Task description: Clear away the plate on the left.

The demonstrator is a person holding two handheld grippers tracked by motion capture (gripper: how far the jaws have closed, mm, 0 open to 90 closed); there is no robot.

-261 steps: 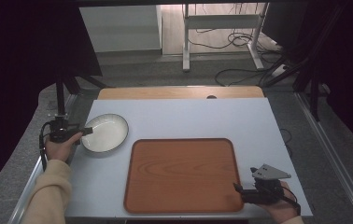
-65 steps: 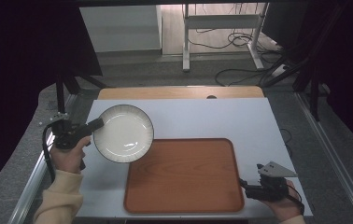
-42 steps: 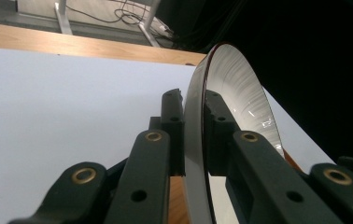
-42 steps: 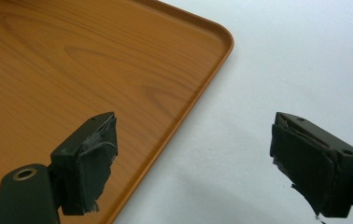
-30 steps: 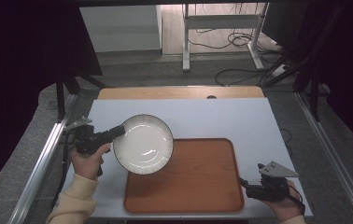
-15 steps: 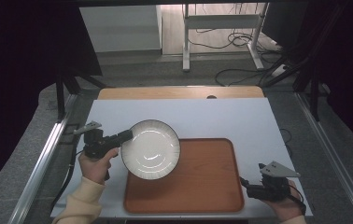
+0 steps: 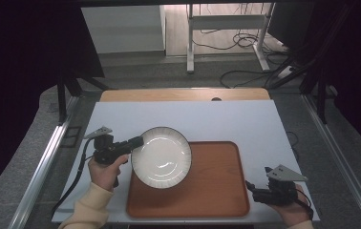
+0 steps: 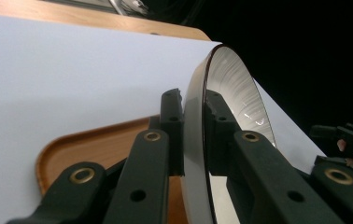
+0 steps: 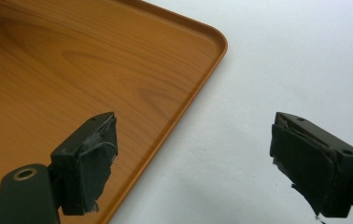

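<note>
White bench (image 7: 226,119): left gripper (image 7: 132,142) clamps its jaws on the plate (image 7: 161,156) rim, plate held over the tray (image 7: 212,191)'s far-left corner. Set-down remains; right gripper (image 7: 251,186), jaws open and empty, rests at the tray's near-right corner.

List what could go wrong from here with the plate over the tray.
1. The left gripper pinches the white plate by its thin rim alone, so the plate could pivot or slip out.
2. The plate hangs half over the wooden tray and half off its left edge; released here, it might catch the raised rim and tip.
3. The right gripper stands open at the tray's corner, one jaw over it, and may nudge it.
</note>
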